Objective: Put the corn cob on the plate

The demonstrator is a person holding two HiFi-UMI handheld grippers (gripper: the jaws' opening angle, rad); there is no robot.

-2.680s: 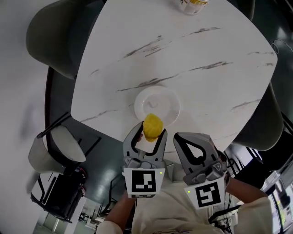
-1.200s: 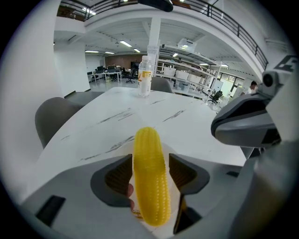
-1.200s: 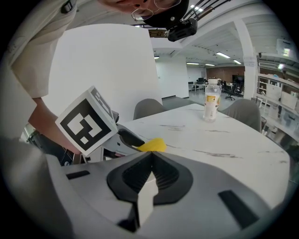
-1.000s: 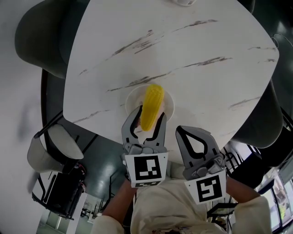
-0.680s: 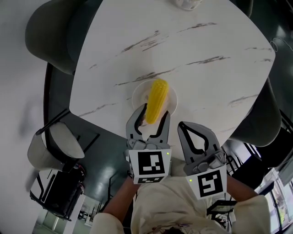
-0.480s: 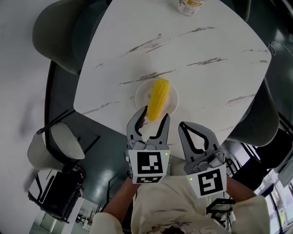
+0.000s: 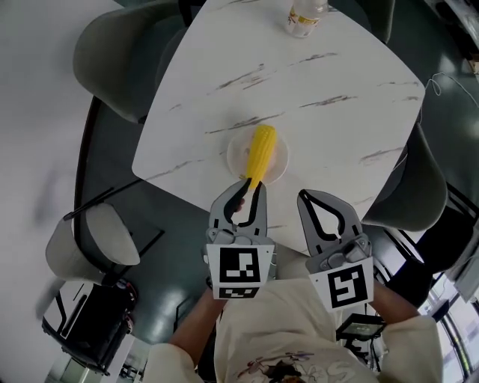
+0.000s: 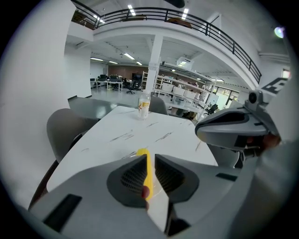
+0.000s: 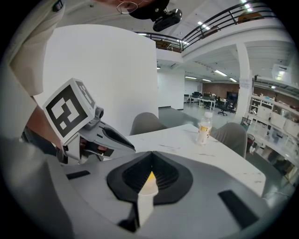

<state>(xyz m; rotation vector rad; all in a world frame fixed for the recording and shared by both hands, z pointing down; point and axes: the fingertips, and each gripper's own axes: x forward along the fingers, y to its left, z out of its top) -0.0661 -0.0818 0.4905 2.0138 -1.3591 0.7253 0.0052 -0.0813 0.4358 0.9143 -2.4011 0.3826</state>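
Corn cob: lying lengthwise across the plate, its near end pointing back toward the person. Judging from this, the placing itself is looking done.
Plate: sitting near the close edge of the desk, probably so that it is within easy reach from the person's side.
Left hand-held gripper: hanging just short of the cob's near end and lined up with it. Its jaws are closing, with only a narrow gap between them. In the left gripper view the yellow cob is showing through that gap, but it is lying beyond on the plate and the pads are not pressing on it.
Right hand-held gripper: hovering beside the left one over the desk's near edge, with its jaws together and carrying nothing. It seems to be staying out of the way, since one gripper is enough for the cob.
Bottle: standing at the far edge of the desk, well apart from the plate.
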